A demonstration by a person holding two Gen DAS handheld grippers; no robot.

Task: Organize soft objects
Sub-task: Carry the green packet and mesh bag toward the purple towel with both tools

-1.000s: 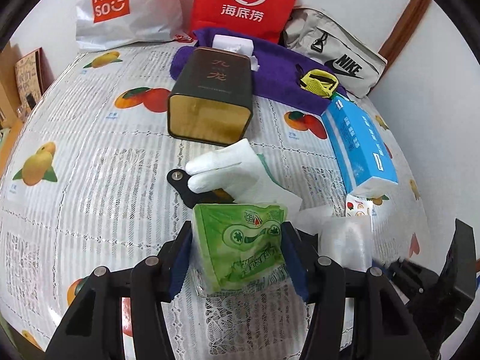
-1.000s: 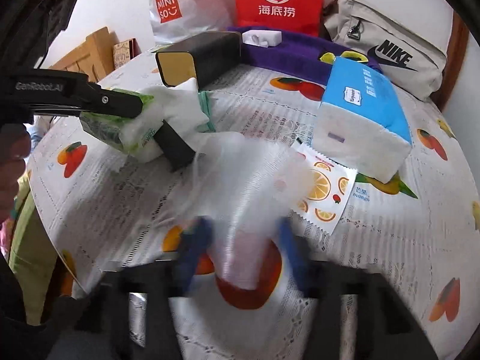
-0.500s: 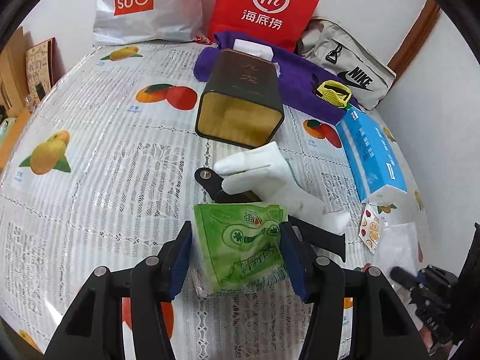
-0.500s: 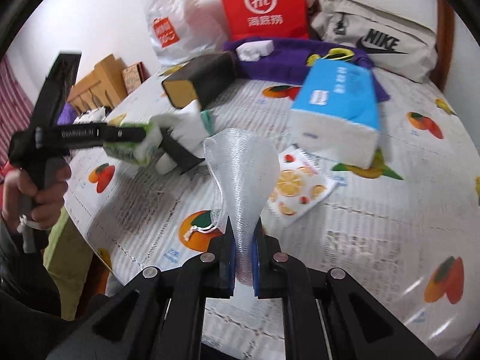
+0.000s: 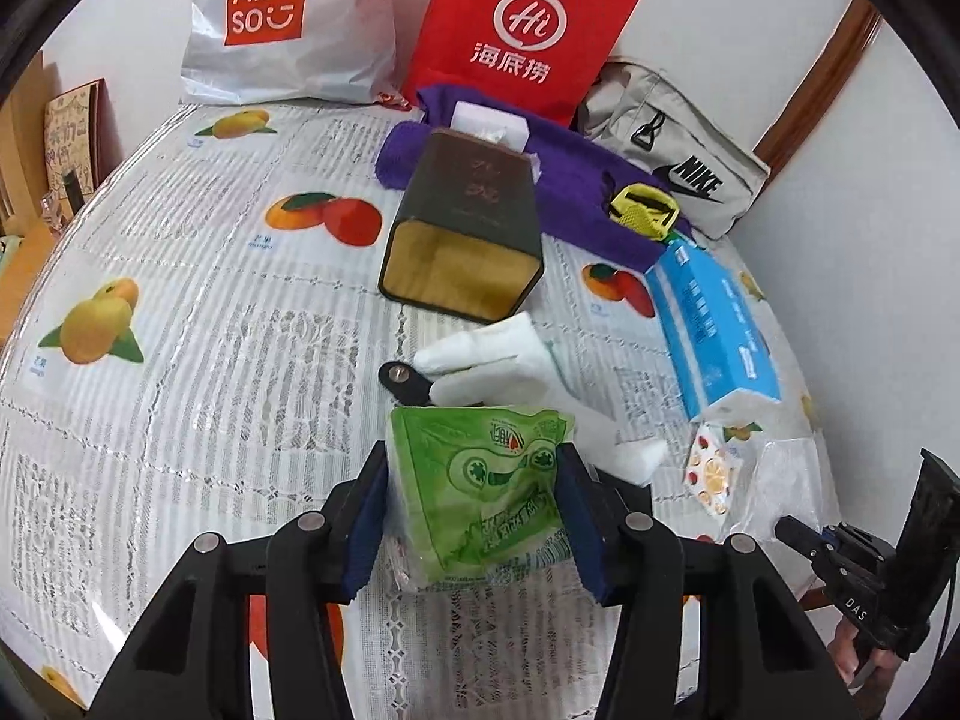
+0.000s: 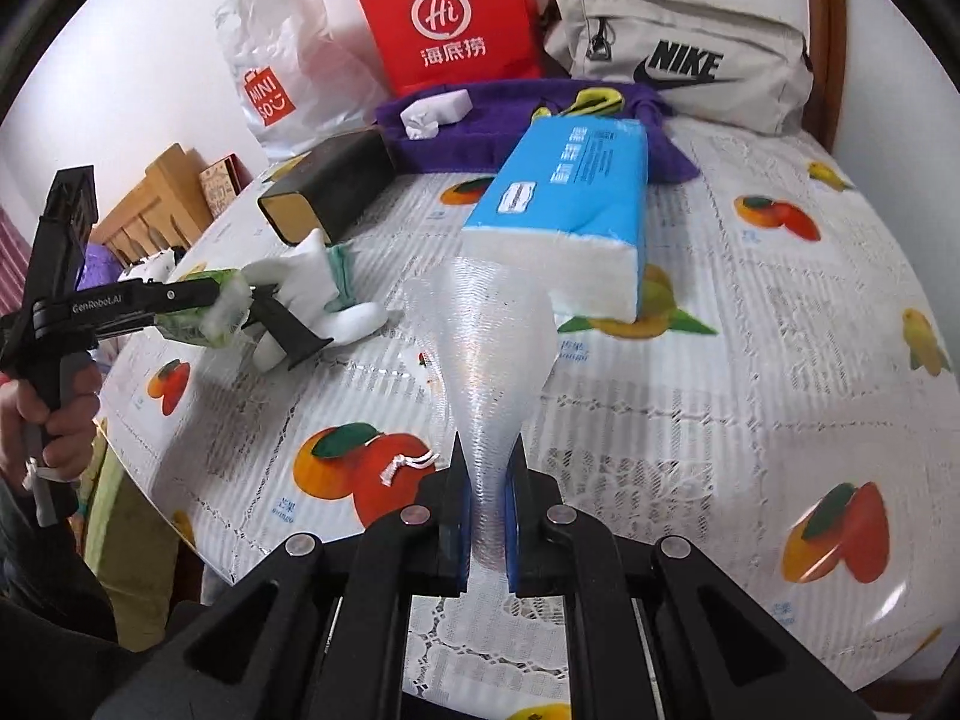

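My left gripper (image 5: 474, 510) is shut on a green tissue pack (image 5: 480, 498) and holds it above the table. The pack and that gripper also show in the right wrist view (image 6: 204, 306). My right gripper (image 6: 486, 522) is shut on a clear mesh drawstring pouch (image 6: 486, 360) that stands up from its fingers. The pouch shows at the right in the left wrist view (image 5: 780, 480). A white glove (image 5: 498, 360) lies just past the green pack. A blue tissue pack (image 5: 714, 330) lies at the right, and shows in the right wrist view (image 6: 570, 210).
A dark tin (image 5: 462, 234) lies on its side, open end toward me. A purple towel (image 5: 576, 180), a Nike bag (image 5: 678, 144), a red bag (image 5: 516, 30) and a Miniso bag (image 5: 282, 24) line the back. A small fruit-print packet (image 5: 711, 468) lies by the pouch.
My left gripper with the green pack has drawn back a little from the tin. My right gripper has moved nearer the table with the pouch, closer to the blue tissue pack.
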